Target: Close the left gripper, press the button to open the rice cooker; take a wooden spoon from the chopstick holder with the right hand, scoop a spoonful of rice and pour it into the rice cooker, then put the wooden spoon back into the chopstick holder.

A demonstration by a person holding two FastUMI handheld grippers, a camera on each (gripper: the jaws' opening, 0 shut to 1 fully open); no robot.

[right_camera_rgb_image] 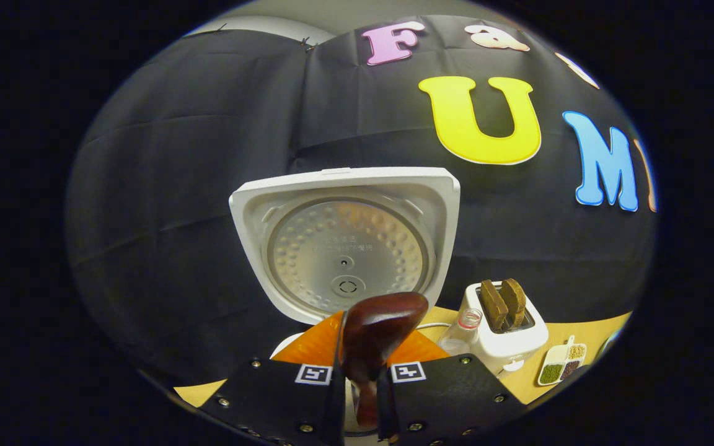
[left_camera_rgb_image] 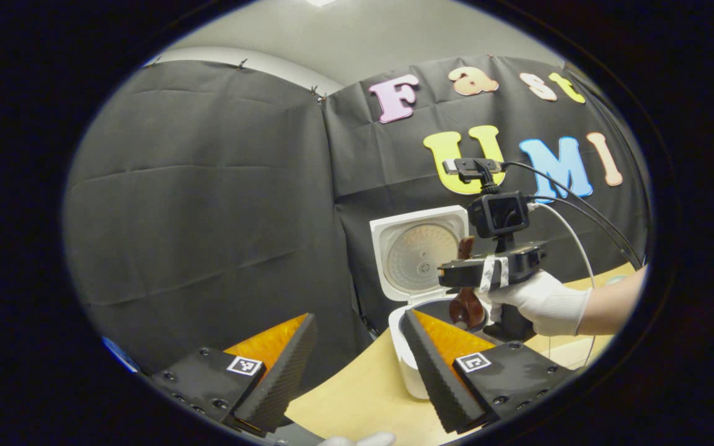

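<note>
The white rice cooker (left_camera_rgb_image: 408, 356) stands on the table with its lid (left_camera_rgb_image: 419, 251) swung up, the metal inner plate (right_camera_rgb_image: 346, 251) facing me. In the left gripper view a gloved hand (left_camera_rgb_image: 543, 302) holds my right gripper (left_camera_rgb_image: 450, 272) over the cooker's open pot. That gripper is shut on a dark wooden spoon (left_camera_rgb_image: 466, 306), whose rounded end hangs just above the pot. In the right gripper view the spoon (right_camera_rgb_image: 379, 325) stands between the fingers of my right gripper (right_camera_rgb_image: 362, 356), in front of the lid. My left gripper (left_camera_rgb_image: 357, 371) is open with nothing in it, left of the cooker.
A white toaster (right_camera_rgb_image: 509, 341) with two brown slices stands right of the cooker, with a small glass bottle (right_camera_rgb_image: 465, 325) beside it. A little divided dish (right_camera_rgb_image: 558, 365) of grains lies on the wooden table (left_camera_rgb_image: 357, 396) further right. Black cloth walls the back.
</note>
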